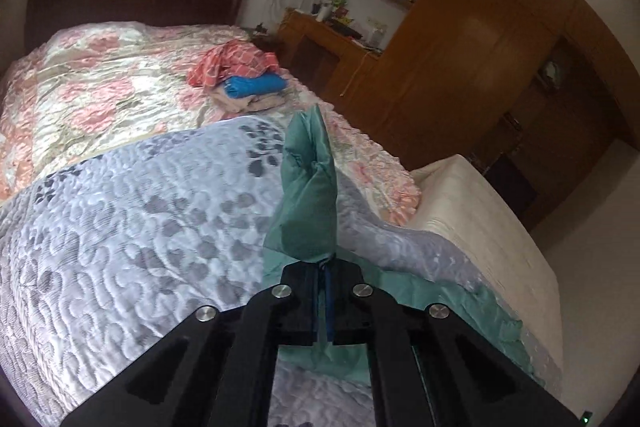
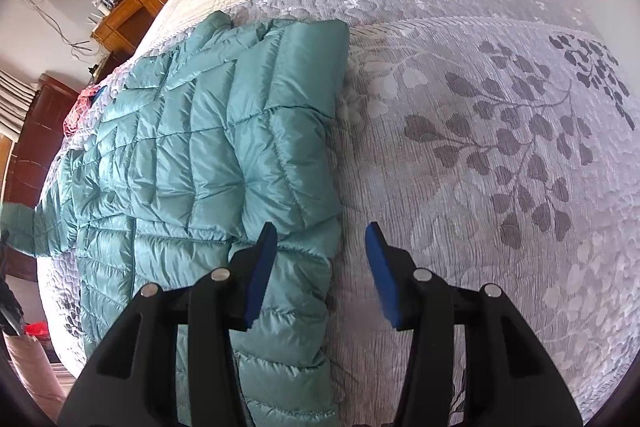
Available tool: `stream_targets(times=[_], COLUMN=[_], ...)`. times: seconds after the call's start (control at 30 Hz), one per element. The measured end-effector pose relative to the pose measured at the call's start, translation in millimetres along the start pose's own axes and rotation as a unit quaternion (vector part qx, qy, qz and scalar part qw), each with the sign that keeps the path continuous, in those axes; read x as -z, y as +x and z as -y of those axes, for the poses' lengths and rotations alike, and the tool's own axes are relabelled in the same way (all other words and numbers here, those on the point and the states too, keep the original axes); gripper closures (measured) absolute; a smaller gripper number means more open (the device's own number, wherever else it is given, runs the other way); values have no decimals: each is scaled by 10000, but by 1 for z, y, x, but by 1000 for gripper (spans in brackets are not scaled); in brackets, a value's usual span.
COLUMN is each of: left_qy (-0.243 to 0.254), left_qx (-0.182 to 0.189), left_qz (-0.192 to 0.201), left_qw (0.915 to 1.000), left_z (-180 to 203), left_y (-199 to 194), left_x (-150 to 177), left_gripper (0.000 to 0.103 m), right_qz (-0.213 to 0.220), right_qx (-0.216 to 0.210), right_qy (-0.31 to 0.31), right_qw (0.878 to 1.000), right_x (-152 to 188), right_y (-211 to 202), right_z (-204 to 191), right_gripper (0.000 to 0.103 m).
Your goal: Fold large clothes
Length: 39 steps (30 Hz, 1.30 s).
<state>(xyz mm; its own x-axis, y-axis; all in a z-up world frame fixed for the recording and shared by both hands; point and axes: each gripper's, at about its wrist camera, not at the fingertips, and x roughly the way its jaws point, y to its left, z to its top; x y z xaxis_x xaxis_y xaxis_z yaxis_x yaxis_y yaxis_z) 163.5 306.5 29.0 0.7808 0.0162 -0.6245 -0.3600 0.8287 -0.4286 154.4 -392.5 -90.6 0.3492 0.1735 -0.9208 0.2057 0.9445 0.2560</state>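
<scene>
A teal quilted puffer jacket (image 2: 224, 131) lies spread on a grey leaf-patterned quilt (image 2: 480, 147) on the bed. My right gripper (image 2: 320, 247) is open, hovering just above the jacket's right edge; its left blue pad (image 2: 262, 267) is over the jacket and its right pad over the quilt. In the left wrist view, my left gripper (image 1: 323, 267) is shut on a bunched piece of the teal jacket (image 1: 310, 195), which stands up from the jaws. More teal fabric (image 1: 460, 307) trails along the bed's right edge.
A pile of folded clothes (image 1: 240, 79), red-checked, blue and beige, sits on the pink floral bedspread (image 1: 100, 95). Bare mattress (image 1: 500, 227) shows on the right. A wooden wardrobe (image 1: 460, 67), desk and shelves stand beyond the bed.
</scene>
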Motion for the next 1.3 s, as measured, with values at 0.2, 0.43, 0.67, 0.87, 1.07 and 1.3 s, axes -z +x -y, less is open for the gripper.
stream_targets(times=[0.2,0.43,0.67,0.87,1.07,1.3], left_qy=[864,1664,2133,2426,2585,2621], left_qx=[783,1372,1577,1459,1241,1182], left_qz=[-271,-857,-1451,-1988,-2501,-2779], left_qw=[9928,9727,9532,9383,9248,9166], left_z=[97,193,252,270,269,260], left_y=[7,37,74,108,136,149], left_x=[30,90,150,202,237,257], left_gripper=[101,101,101,101,101,100], right_qz=[1,-26,-81,-120,-187,-211], right_qx=[-37,-136,-260,-295,-287,-278], right_qy=[-41,-133,-197,-222,-226,-197], right_qw=[10000,9998,9994,9992,9992,9992], right_x=[2,5,6,5,4,3], right_y=[-2,2,12,18,25,26], right_z=[-4,-13,-23,-28,-29,-32], right_gripper=[56,56,56,56,56,56])
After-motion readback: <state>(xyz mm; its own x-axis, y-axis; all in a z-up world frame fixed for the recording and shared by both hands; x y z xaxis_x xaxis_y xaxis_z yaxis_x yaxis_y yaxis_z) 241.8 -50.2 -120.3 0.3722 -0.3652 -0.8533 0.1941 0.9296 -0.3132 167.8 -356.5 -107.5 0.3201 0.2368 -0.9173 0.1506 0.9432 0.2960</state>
